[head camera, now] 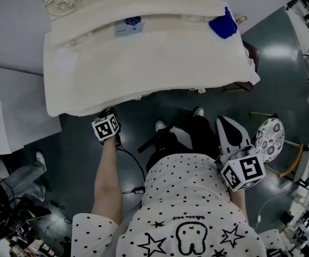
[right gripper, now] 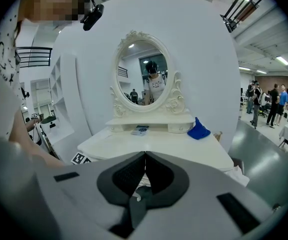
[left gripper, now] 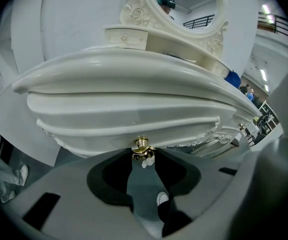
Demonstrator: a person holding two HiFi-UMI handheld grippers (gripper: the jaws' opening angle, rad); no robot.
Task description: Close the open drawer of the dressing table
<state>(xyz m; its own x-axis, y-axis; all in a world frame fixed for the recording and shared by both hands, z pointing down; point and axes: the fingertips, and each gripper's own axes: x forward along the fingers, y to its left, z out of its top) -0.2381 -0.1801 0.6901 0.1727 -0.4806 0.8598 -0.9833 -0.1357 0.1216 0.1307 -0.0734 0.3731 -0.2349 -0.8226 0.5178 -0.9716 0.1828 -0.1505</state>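
The white dressing table [head camera: 143,63] stands in front of me; its curved drawer front [left gripper: 129,129] lies under the tabletop's overhang. A brass knob [left gripper: 142,145] sits in the middle of the drawer front. My left gripper [left gripper: 143,156] has its jaw tips on either side of this knob and holds it. In the head view the left gripper [head camera: 108,115] reaches under the table's front edge at the left. The right gripper [head camera: 225,123] is held back beside my body, away from the table, with its jaws together and nothing in them [right gripper: 144,155].
On the tabletop lie a blue cloth [head camera: 223,25] at the right and a small blue-and-white box [head camera: 129,25] near the oval mirror [right gripper: 143,74]. A chair with a patterned seat [head camera: 269,138] stands at my right. Another person's leg [head camera: 20,175] and cables are at the left.
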